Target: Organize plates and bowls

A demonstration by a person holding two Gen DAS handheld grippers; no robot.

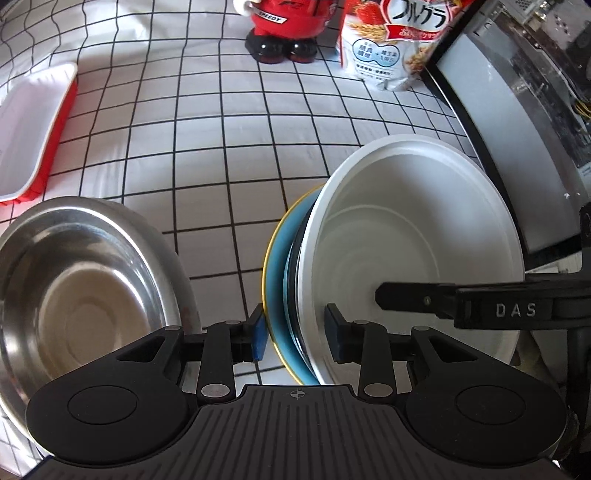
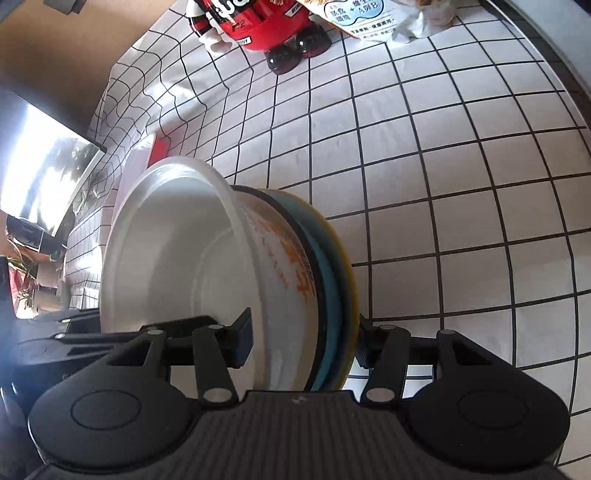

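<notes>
Gridded cloth (image 1: 207,155): steel bowl (image 1: 85,280) beside gripped stack (image 1: 406,236).

Red figurine (image 1: 282,29), cereal bag (image 1: 391,48), perhaps a monitor (image 2: 40,177).

The steel bowl (image 1: 85,280) is bright, reflective metal. The white bowl (image 1: 413,236) looks smooth and faintly glossy, the blue plate (image 1: 275,295) beneath it glazed. A matt, slightly creased checked cloth (image 1: 229,147) covers the worktop.

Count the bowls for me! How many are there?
2. A shiny metal bowl sits on the checked cloth at the left. A white bowl is held tipped up with a blue plate behind it. More dishes may hide in that stack.
</notes>
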